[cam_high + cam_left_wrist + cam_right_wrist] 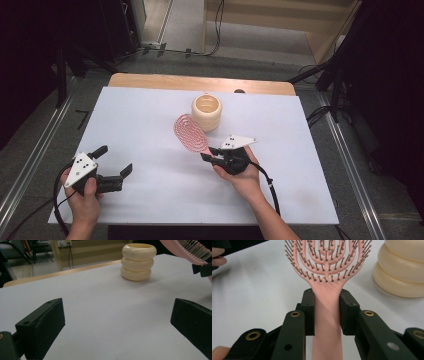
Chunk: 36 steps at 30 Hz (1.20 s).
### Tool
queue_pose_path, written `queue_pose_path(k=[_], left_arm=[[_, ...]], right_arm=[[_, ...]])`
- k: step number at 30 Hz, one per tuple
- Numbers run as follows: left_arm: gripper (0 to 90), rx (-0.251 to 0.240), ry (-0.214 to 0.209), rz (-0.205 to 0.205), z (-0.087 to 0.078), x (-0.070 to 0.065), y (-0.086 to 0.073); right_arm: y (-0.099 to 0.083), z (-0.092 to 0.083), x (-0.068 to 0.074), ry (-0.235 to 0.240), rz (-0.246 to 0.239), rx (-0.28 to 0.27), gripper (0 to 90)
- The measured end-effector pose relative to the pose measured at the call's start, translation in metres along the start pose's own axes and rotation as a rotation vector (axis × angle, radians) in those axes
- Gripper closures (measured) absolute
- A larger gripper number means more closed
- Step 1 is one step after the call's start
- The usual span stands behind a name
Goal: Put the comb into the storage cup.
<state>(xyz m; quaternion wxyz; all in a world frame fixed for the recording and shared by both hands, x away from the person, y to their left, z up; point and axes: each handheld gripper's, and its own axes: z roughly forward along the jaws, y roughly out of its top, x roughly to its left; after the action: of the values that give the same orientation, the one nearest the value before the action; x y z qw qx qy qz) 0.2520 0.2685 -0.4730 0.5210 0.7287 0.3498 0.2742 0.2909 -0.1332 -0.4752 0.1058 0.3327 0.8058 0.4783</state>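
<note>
desk [150,130]: white sheet over a wooden top, with bare wood showing along the far edge
cup [207,112]: cream, ribbed in three rings, open mouth up, standing upright on the sheet toward the far middle
floor [45,135]: grey, around the desk

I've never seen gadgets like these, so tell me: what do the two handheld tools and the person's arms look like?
Each tool is black, ending in a two-jaw claw with flat, blocky pads. The left claw and right claw each carry a pale grey three-cornered plate with dark dots on top. Brass-coloured rivets mark the right claw's linkages. A black cable trails from each. The forearms are bare, with no sleeves in view.
</note>
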Motion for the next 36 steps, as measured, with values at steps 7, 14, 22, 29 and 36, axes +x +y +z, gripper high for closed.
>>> queue_pose_path(k=[7,14,22,29,36], left_arm=[[0.0,-0.006,-0.025,0.014,0.012,-0.013,0.014],[0.0,-0.012,-0.033,0.016,0.022,-0.022,0.025],[0.0,-0.016,-0.072,0.025,0.032,-0.033,0.038],[0.0,-0.025,-0.114,0.03,0.042,-0.043,0.048],[0.0,-0.034,-0.147,0.049,0.051,-0.053,0.059]], right_arm=[[-0.003,-0.008,0.001,-0.015,0.001,-0.028,68.1],[-0.004,-0.013,0.002,-0.02,-0.009,-0.054,68.1],[-0.005,-0.018,0.003,-0.027,-0.02,-0.092,68.1],[-0.007,-0.02,0.006,-0.031,-0.027,-0.113,68.1],[-0.008,-0.02,0.007,-0.029,-0.036,-0.122,68.1]])
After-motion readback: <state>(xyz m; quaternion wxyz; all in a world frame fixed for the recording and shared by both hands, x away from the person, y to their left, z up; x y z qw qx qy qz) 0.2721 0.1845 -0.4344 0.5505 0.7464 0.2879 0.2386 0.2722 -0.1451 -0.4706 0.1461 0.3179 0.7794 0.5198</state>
